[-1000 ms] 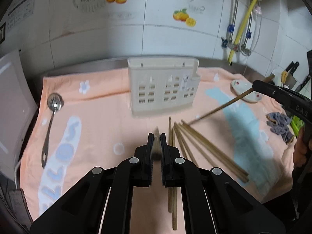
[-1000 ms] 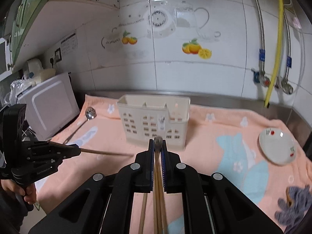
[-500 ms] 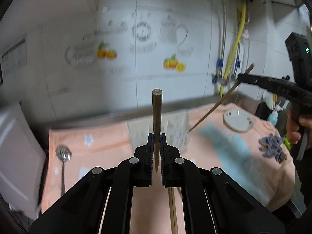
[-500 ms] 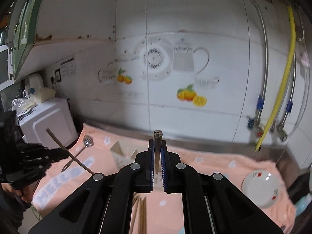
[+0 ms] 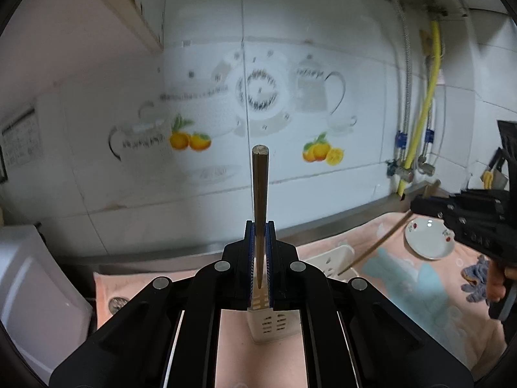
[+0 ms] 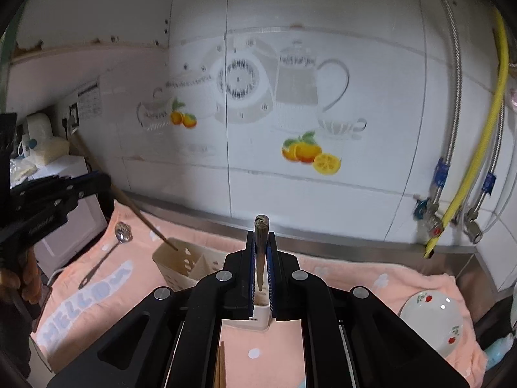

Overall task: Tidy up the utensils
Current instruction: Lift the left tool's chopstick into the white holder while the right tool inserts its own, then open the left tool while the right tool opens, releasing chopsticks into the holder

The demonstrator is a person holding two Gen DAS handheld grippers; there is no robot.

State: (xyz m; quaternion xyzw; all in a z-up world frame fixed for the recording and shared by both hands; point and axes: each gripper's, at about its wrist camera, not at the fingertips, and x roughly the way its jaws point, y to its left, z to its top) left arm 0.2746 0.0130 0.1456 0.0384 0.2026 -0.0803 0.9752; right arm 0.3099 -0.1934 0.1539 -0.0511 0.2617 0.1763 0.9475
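My left gripper (image 5: 259,226) is shut on a wooden chopstick (image 5: 259,194) that stands upright, its lower tip over the left compartment of the cream slotted holder (image 5: 271,323). My right gripper (image 6: 260,236) is shut on another chopstick (image 6: 260,249), also upright, its tip over the holder's right end (image 6: 261,320). In the left wrist view the right gripper (image 5: 420,205) slants its chopstick (image 5: 378,245) down to the holder's right end. In the right wrist view the left gripper (image 6: 97,182) slants its chopstick (image 6: 142,220) into the holder's left end (image 6: 174,258).
A peach towel (image 6: 355,278) covers the counter. A metal ladle (image 6: 106,255) lies at the left, beside a white appliance (image 5: 29,291). A small white plate (image 6: 433,320) and a grey-blue cloth (image 5: 475,278) lie at the right. More chopsticks (image 6: 220,368) lie on the towel. Hoses (image 6: 471,161) hang on the tiled wall.
Both grippers have lifted their chopsticks off the towel, tipped them upright and carried them over the holder; the lower tips now reach the holder's two ends.
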